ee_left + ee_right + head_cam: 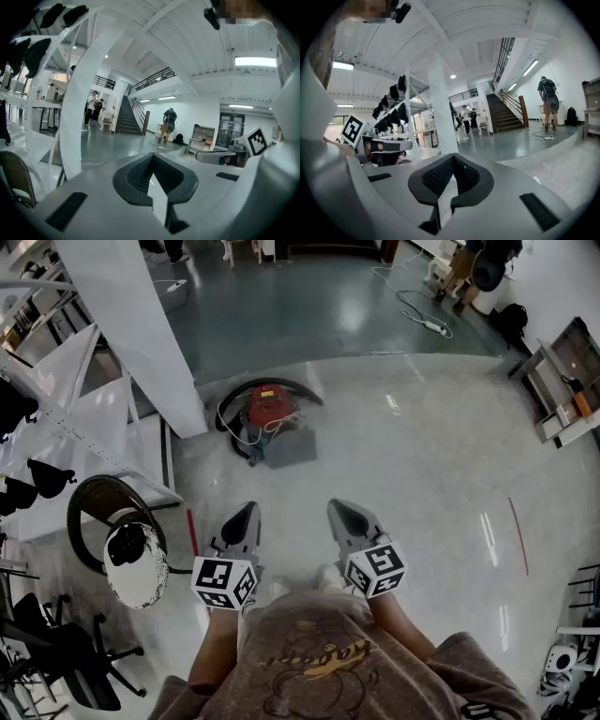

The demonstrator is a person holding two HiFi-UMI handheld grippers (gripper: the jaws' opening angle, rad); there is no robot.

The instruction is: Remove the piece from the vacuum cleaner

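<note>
A red canister vacuum cleaner (268, 409) sits on the floor ahead of me, beside the white pillar (141, 324), with its black hose (239, 399) looped around it and a grey piece (286, 448) lying at its front. My left gripper (247, 511) and right gripper (337, 507) are held side by side at waist height, well short of the vacuum. Both are shut with nothing between the jaws. In the left gripper view my left gripper (152, 155) points across the hall; in the right gripper view my right gripper (453, 157) does the same.
A round wicker chair (108, 521) with a white helmet-like object (134, 563) stands at my left, by white shelving (56, 409). Black office chairs (56, 662) sit at lower left. A cable (412, 306) runs on the floor far ahead. People (168, 123) stand near the stairs (124, 117).
</note>
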